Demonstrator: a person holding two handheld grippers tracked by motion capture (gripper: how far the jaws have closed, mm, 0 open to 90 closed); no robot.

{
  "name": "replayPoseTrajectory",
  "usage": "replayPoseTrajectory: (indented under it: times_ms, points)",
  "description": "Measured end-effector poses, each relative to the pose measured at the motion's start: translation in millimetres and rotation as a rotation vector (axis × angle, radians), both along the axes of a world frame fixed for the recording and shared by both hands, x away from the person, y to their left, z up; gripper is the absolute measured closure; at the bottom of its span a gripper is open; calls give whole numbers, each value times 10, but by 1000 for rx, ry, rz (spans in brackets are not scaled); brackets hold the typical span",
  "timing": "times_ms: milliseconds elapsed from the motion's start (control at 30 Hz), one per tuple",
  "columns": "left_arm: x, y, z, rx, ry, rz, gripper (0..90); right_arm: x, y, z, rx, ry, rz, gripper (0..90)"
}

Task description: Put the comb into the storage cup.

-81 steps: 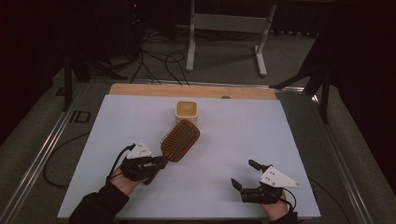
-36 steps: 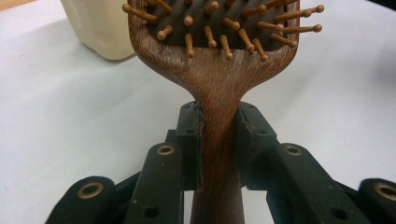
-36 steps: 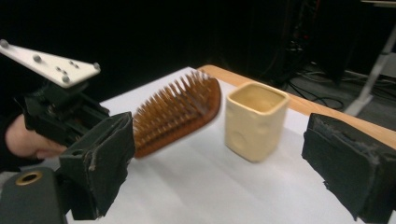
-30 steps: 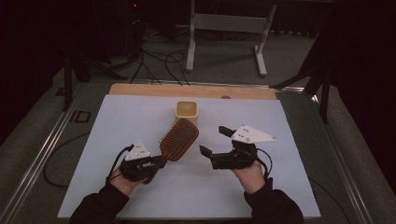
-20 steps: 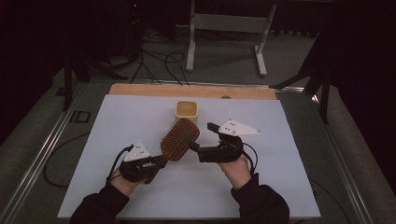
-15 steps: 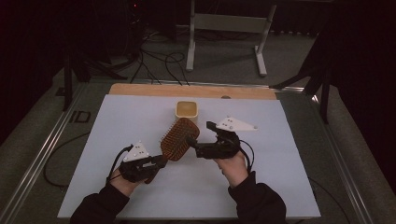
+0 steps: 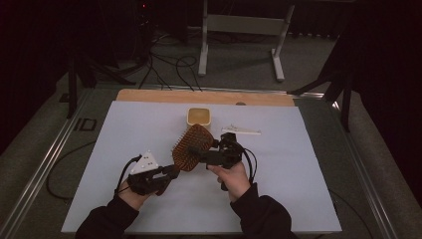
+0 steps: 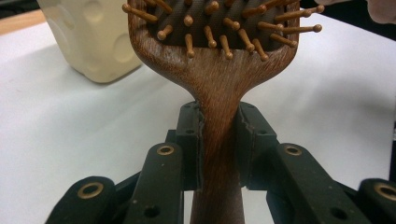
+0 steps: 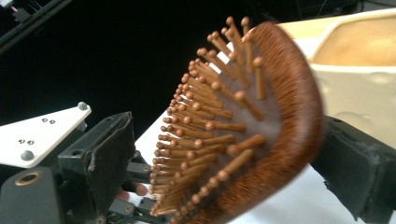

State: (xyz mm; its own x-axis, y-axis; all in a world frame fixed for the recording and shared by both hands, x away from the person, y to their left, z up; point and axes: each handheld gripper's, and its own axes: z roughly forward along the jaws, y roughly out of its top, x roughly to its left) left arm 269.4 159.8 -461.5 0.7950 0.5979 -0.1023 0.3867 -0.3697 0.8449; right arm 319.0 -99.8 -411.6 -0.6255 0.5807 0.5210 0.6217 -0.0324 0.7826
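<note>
Here the left gripper [image 7: 170,173] clamps the wooden handle of the hairbrush [image 7: 191,147], jaws pressed against both sides of it. The brush head rises toward one o'clock, bristles facing the person. The right gripper [image 7: 203,155] comes in from three o'clock, jaws spread wide around the brush head, one before the bristles, one behind. A cream cup [image 7: 200,116] stands just beyond, at twelve o'clock, on the white table [image 7: 308,184].

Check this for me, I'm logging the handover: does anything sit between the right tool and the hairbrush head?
Nothing visible does. The right tool already straddles the hairbrush head, jaws either side, while the left tool grips its handle.
</note>
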Motion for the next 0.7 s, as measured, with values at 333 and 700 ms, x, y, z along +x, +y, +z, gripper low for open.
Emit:
replayPoseTrajectory:
  times_ms: [333,700]
  points:
    - [-9,-24,-5,-2,-3,-12,740,7,78,-45,21,54,-3,180]
    - [-12,-44,-13,-4,2,-23,739,28,81,-126,80,123,22,411]
